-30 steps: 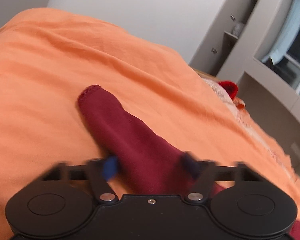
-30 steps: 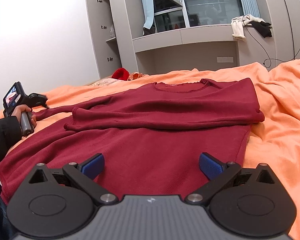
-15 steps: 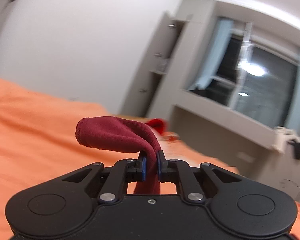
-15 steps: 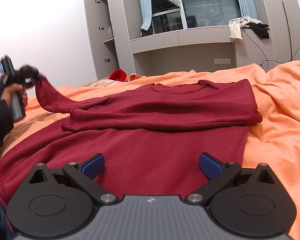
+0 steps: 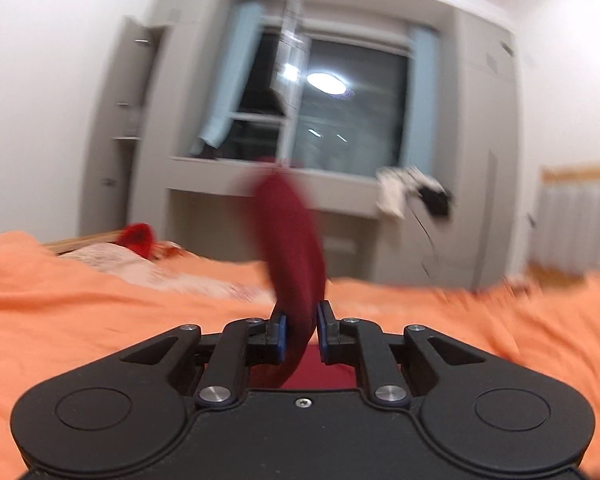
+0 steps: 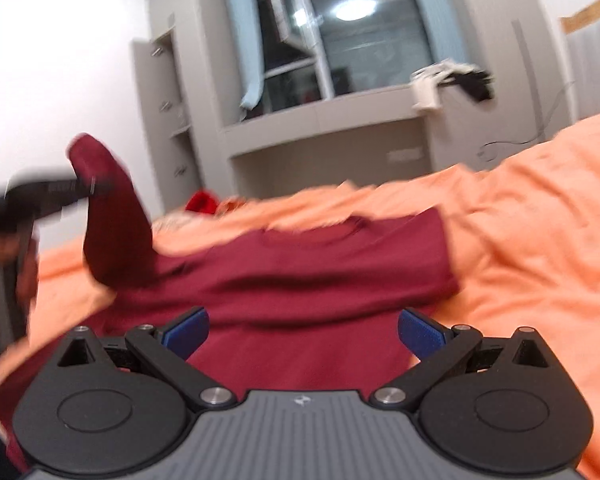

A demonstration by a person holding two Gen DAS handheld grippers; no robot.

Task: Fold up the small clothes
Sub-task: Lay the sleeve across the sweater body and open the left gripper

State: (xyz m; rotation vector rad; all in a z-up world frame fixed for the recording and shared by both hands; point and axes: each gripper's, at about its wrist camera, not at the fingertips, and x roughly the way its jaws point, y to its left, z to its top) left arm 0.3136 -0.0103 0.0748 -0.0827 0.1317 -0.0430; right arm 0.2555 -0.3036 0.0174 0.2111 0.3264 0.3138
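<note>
1. The right gripper [image 6: 302, 330] hovers open over the dark red sweater [image 6: 300, 280] on the orange bedspread [image 6: 540, 240].
2. The left gripper [image 5: 300, 330] is opening slightly, its pads on the lifted sleeve [image 5: 290, 232].
3. A window [image 5: 340, 108] stands beyond.

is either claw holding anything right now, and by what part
The left claw has the dark red sweater by its sleeve, lifted off the bed; its jaws are opening slightly. The right claw is open and empty.
</note>
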